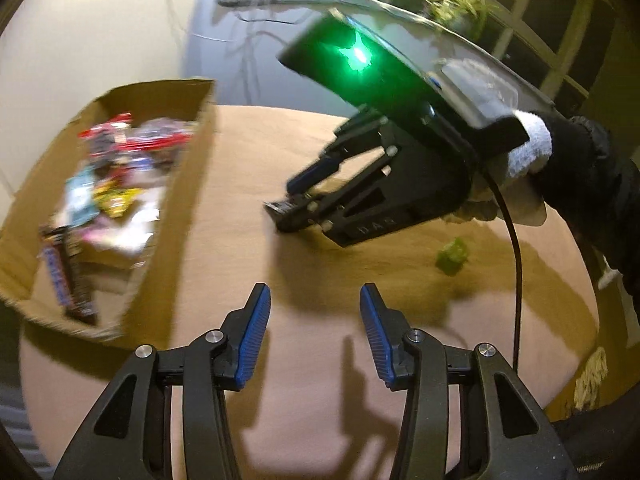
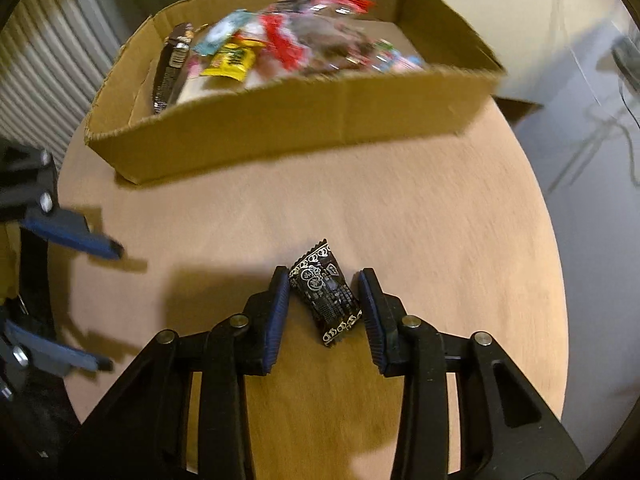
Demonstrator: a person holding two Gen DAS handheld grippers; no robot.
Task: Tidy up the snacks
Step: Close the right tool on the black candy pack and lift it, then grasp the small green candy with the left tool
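I am looking down along the right hand-held gripper at a small black snack packet with white print, lying on the round brown worktop. The packet is sitting between the two blue pads; the left pad is touching its upper corner and the right pad is standing just beside its edge, so the jaws are bracketing it rather than clearly pinching it. I cannot tell whether it is lifted at all.

Beyond it, the cardboard box is resting on the far part of the worktop, its top open and its edges roughly cut. Inside I am seeing a heap of wrapped snacks: a long dark bar lying along the left wall, a yellow packet next to it, a pale blue wrapper, and red and clear bags piled toward the far wall. The contents are blurred, so I am not reading any labels.

From the left wrist view, the left hand-held gripper is hanging spread over bare worktop with nothing between its pads. The box is sitting to its left. A small green piece is lying on the worktop to the right, well apart from the box.
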